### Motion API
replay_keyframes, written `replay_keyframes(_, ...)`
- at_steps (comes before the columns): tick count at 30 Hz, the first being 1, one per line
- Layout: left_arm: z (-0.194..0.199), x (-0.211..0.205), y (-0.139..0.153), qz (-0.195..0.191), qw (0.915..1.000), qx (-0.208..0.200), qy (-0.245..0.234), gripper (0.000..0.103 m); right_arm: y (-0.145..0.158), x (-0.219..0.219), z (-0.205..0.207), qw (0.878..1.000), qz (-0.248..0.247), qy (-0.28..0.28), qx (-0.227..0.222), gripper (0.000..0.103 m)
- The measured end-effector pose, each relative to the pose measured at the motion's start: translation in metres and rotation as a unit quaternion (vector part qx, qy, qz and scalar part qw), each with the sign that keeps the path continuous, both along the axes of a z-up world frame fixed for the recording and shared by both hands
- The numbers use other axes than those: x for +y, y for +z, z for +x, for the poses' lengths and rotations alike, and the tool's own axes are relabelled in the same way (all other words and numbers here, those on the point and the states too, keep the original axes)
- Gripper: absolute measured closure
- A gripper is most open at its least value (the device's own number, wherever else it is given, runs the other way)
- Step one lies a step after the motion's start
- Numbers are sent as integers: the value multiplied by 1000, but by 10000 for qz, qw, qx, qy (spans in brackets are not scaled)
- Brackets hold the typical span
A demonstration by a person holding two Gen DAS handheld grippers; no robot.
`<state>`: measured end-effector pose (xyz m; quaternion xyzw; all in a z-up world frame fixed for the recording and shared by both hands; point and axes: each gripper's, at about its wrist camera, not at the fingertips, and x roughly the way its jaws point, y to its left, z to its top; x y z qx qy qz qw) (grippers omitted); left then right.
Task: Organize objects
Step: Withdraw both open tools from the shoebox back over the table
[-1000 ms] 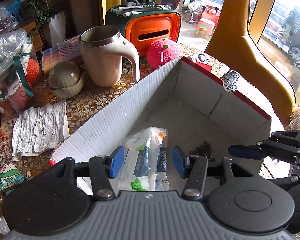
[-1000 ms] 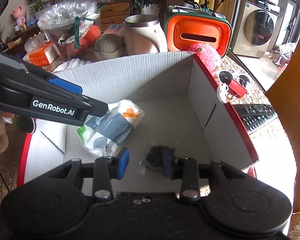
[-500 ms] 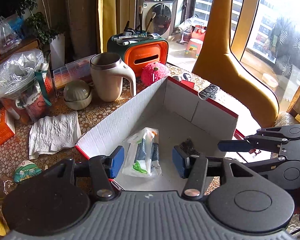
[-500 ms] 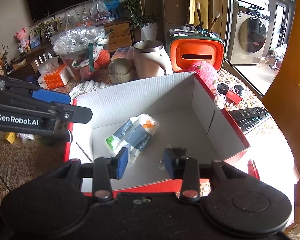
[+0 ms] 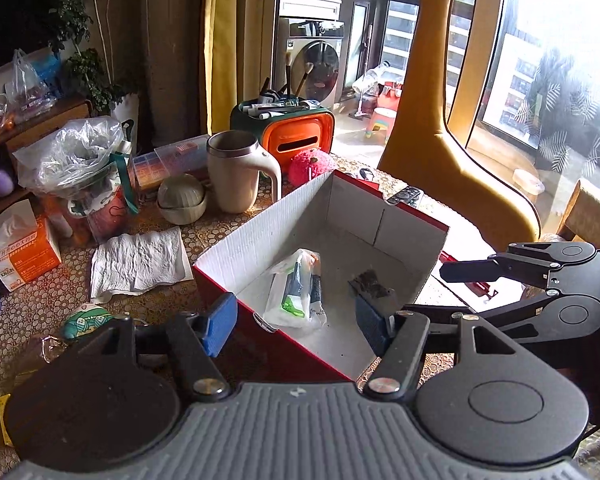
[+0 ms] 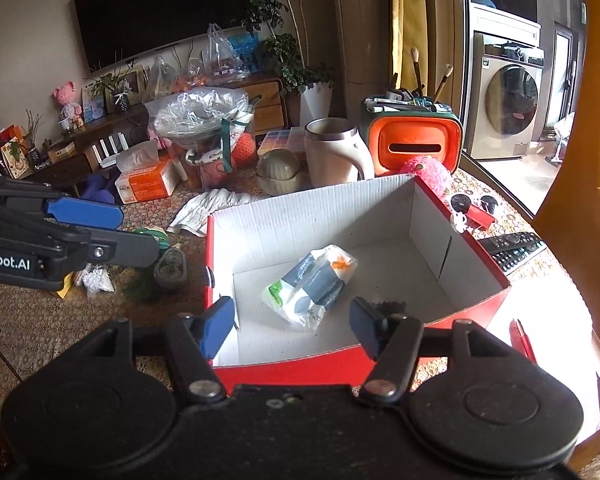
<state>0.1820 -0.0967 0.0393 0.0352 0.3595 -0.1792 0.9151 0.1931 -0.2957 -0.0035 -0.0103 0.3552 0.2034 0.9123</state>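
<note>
A red cardboard box (image 5: 296, 216) with a white inside stands on the table; it also shows in the right wrist view (image 6: 312, 208). In it lie a white tissue pack (image 5: 298, 290) (image 6: 314, 284) and a small dark packet (image 5: 370, 280) (image 6: 388, 306). My left gripper (image 5: 296, 320) is open and empty, held above the box's near corner. My right gripper (image 6: 292, 326) is open and empty, above the box's near red wall. Each gripper shows at the edge of the other's view.
Behind the box stand a beige mug (image 5: 236, 174), an orange tissue holder (image 5: 298, 136), a pink pompom (image 5: 310, 164) and a round bowl (image 5: 182, 200). A crumpled paper towel (image 5: 138, 260) lies left. A remote (image 6: 512, 250) and sunglasses (image 6: 470, 206) lie right. A yellow chair (image 5: 440, 120) stands beyond.
Both grippers have pulled up and back out of the box, which now looks smaller and farther. The tissue pack and dark packet stay inside. The right gripper's jaws stand wider.
</note>
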Motion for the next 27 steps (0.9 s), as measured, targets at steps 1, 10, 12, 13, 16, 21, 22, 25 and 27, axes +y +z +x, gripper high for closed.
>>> replay_keyframes(1, -4, 4, 2, -14, 10000, -40, 21, 34, 2, 2, -3, 10000, 23, 27, -30, 36)
replay_keyframes(10, -38, 40, 3, -22, 9993, -257, 267, 19, 15, 30, -33, 9992, 83, 247, -305, 20)
replay_keyframes(12, -46, 48, 3, 15, 9990, -315, 329, 19, 15, 36, -37, 9990, 114, 293, -319, 14)
replay_keyframes(13, -49, 52, 3, 16, 9988, -339, 363, 18, 16, 40, -40, 9989, 119, 311, -341, 12)
replay_keyframes(16, -58, 67, 1, -10, 9981, -385, 484, 18, 17, 49, -46, 9986, 135, 318, -396, 3)
replay_keyframes(21, -72, 97, -6, -78, 9962, -438, 745, 15, 17, 64, -53, 9980, 249, 348, -462, 1)
replay_keyframes(22, -74, 103, -8, -93, 9957, -459, 798, 11, 17, 68, -54, 9979, 268, 361, -465, 1)
replay_keyframes(25, -81, 122, -13, -94, 9941, -544, 936, 2, 14, 78, -55, 9976, 318, 412, -456, 1)
replay_keyframes(27, -86, 135, -16, -108, 9927, -599, 1037, 1, 11, 85, -55, 9974, 369, 438, -437, 1)
